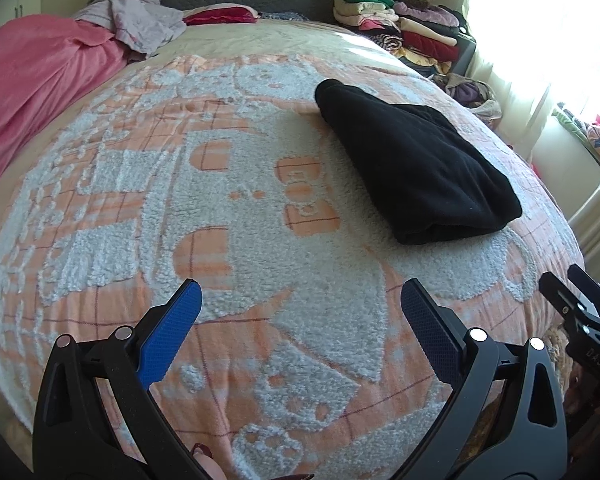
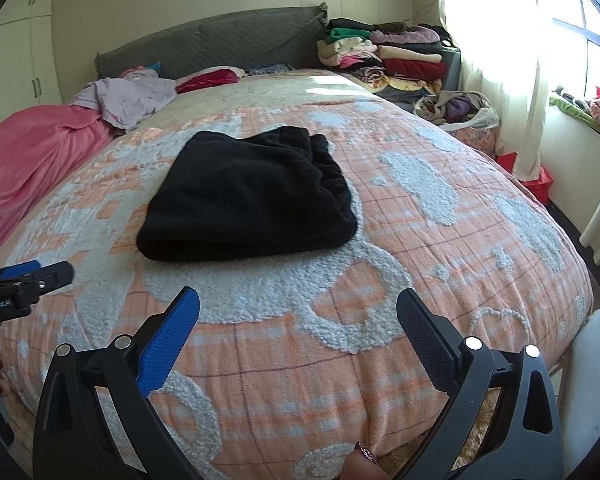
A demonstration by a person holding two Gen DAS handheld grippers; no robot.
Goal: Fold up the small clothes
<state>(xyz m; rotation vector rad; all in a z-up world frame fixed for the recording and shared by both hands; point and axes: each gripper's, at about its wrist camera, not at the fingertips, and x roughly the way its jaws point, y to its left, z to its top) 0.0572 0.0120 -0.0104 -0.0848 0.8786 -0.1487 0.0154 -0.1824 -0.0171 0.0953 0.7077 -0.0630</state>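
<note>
A black fleece garment (image 1: 416,164) lies folded into a thick rectangle on the orange and white bed blanket (image 1: 220,208). In the right wrist view the same black garment (image 2: 248,200) rests mid-bed, its gathered edge toward the right. My left gripper (image 1: 300,300) hovers open above the blanket, nearer than the garment and to its left, with nothing between its blue pads. My right gripper (image 2: 298,306) is open too, held in front of the garment's near fold, empty. Each gripper shows at the edge of the other's view.
A pink blanket (image 1: 32,84) and a lilac garment (image 1: 140,24) lie at the bed's left. Stacked folded clothes (image 2: 384,52) sit by the grey headboard (image 2: 204,40). A bag of clothes (image 2: 456,110), red boxes (image 2: 536,176) and a curtained window are on the right.
</note>
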